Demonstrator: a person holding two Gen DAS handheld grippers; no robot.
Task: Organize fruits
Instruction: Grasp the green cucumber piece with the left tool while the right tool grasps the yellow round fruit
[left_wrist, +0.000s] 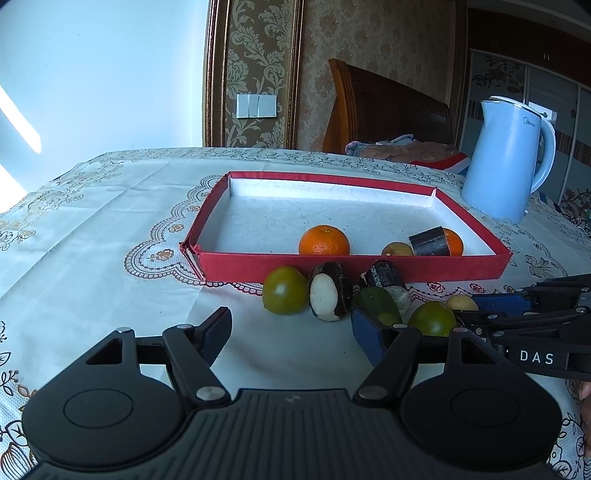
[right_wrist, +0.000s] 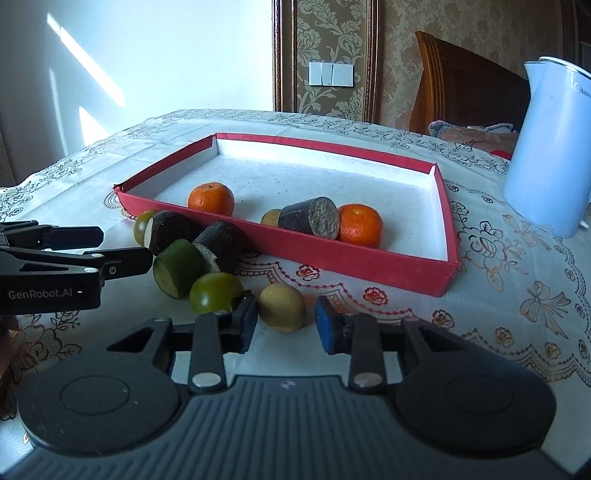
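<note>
Two orange tangerines (right_wrist: 211, 198) sit in the red tray (right_wrist: 332, 254); both grippers gape, holding nothing.

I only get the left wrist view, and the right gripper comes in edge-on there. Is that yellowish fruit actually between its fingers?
Observer: Yes. In the right wrist view the yellowish fruit sits between the fingers of the right gripper. A sliver of cloth shows beside the blue-padded one.
Operator: Anything crowding it?
Observer: The green round fruit sits right against the outside of the other finger.
Operator: And the dark piece in the tray?
Observer: The dark cane piece lies on its side in the red tray. Its cut end faces the near wall, and it rests against an orange.
</note>
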